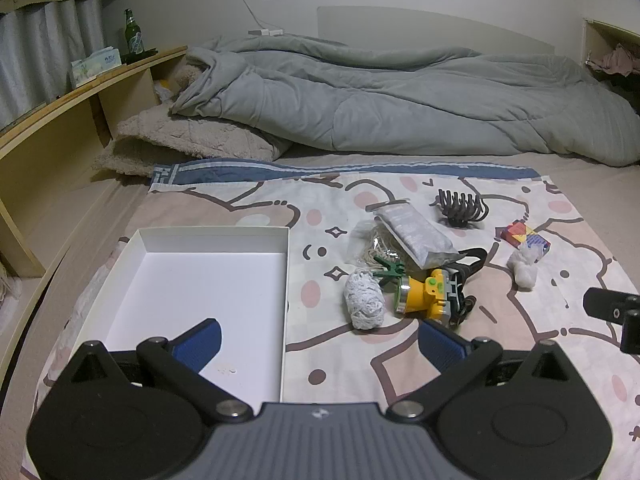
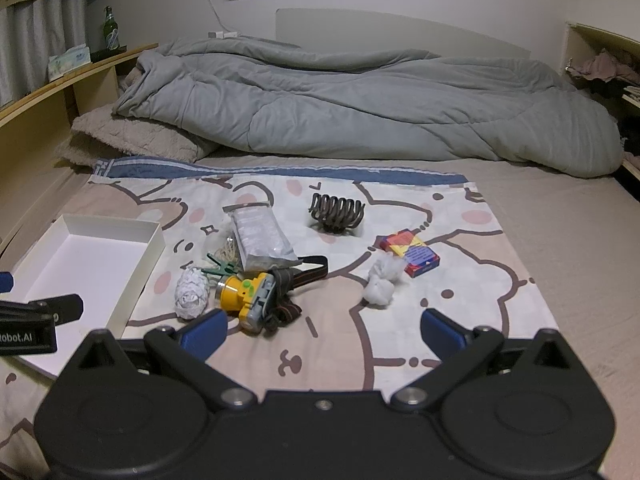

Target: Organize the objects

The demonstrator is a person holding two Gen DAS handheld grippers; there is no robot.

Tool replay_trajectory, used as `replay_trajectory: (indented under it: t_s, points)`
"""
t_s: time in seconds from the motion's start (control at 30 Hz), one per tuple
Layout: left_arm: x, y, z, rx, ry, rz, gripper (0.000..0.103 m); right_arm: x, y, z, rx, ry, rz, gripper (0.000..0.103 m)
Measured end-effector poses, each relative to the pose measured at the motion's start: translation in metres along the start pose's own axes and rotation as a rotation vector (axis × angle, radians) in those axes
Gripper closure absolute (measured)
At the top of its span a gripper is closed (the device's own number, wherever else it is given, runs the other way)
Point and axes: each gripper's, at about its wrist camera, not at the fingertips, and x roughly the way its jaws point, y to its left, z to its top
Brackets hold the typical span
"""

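The white cardboard box lies empty under the left gripper, whose jaws are spread wide and grasp nothing. The right gripper is likewise released, with the yellow headlamp just ahead of its left jaw. Probably a first pick comes next: the headlamp's hard plastic body offers firmer purchase than its slack strap. Beyond it lie a crinkly foil pouch, soft crumpled tissue wads, a ribbed hair claw and a small carton, all on the printed bedsheet.

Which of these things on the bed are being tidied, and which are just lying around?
For the job: white box, yellow headlamp, hair claw, grey packet, small colourful box, paper wads.

Just lying about: grey duvet, green bottle.
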Motion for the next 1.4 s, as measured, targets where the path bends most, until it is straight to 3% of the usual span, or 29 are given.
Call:
replay_trajectory:
  t_s: [1.4]
  points:
    - [-0.0016, 0.0005, -0.0002, 0.002, -0.004, 0.000, 0.000, 0.0030, 0.0003, -0.0018, 0.007, 0.012, 0.000, 0.000]
